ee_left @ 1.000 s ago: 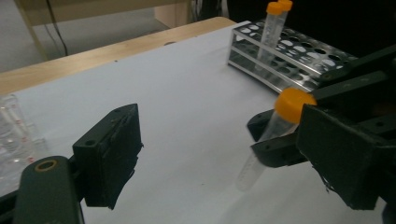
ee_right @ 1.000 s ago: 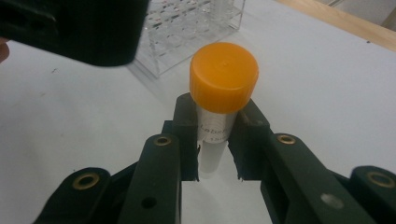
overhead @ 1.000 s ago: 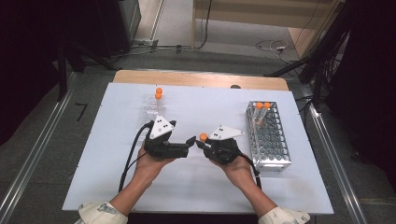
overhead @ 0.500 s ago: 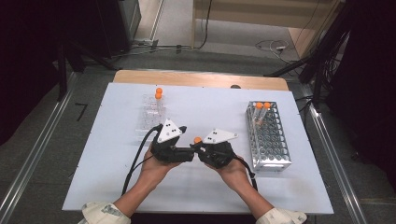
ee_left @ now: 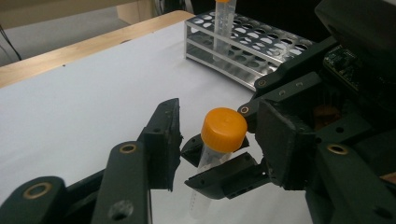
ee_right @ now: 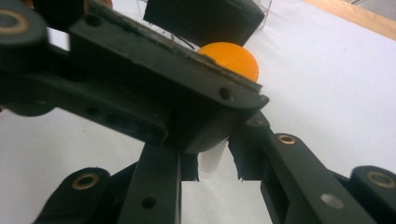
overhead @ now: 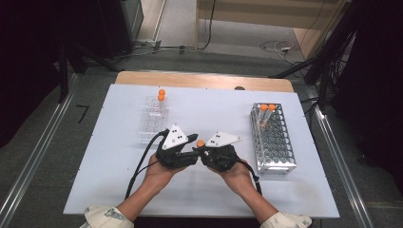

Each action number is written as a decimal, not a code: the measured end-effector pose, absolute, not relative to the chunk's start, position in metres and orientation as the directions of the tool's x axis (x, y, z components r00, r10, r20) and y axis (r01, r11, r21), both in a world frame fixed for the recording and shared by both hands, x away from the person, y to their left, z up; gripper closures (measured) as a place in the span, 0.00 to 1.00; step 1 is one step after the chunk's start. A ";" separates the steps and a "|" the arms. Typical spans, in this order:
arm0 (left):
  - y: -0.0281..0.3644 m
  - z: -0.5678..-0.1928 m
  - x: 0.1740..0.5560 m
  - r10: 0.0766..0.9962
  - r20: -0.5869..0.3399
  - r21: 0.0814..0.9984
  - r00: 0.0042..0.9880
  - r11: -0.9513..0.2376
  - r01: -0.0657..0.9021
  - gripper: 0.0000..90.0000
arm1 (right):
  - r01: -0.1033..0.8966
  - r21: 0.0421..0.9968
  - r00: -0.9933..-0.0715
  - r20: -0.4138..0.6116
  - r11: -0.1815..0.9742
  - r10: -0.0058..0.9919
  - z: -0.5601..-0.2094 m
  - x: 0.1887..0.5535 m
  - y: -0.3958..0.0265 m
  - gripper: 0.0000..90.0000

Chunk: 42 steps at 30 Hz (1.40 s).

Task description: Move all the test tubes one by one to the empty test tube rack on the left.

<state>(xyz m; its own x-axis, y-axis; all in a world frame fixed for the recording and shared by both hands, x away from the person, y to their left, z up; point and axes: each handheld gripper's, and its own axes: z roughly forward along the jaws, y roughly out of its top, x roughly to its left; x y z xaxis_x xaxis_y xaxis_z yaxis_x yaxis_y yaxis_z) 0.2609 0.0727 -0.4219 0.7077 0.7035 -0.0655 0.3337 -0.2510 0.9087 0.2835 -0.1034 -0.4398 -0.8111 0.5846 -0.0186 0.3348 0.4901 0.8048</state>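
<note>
Orange cap up, the tube [ee_left: 215,140] sits mid-bench between the two tools, clamped low on its clear body by the right tool [overhead: 205,148]. The left tool [overhead: 192,140] has closed in since a second ago, its jaws spread wide on either side of the cap without touching. The metal rack [overhead: 273,137] stands just right, holding two capped tubes.

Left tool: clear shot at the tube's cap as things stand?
Probably yes. The left tool is open with the cap between its jaws; the right tool grips the tube lower down.
</note>
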 end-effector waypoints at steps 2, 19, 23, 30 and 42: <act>0.073 -0.423 0.261 0.704 -0.058 0.907 0.708 -0.260 0.332 0.62 | 0.329 0.807 -0.814 -0.020 0.491 0.580 -0.440 0.283 -0.103 0.80; 0.072 -0.425 0.260 0.699 -0.058 0.909 0.713 -0.259 0.327 0.78 | 0.335 0.805 -0.818 -0.010 0.490 0.575 -0.441 0.282 -0.102 0.79; 0.074 -0.423 0.262 0.700 -0.074 0.910 0.710 -0.244 0.335 0.78 | 0.348 0.803 -0.821 0.011 0.484 0.571 -0.441 0.284 -0.103 0.72; 0.086 -0.412 0.270 0.726 -0.100 0.919 0.681 -0.196 0.343 0.78 | 0.383 0.786 -0.826 0.055 0.486 0.561 -0.443 0.290 -0.106 0.41; 0.110 -0.402 0.285 0.770 -0.113 0.919 0.628 -0.159 0.360 0.78 | 0.411 0.776 -0.803 0.061 0.478 0.592 -0.444 0.294 -0.112 0.25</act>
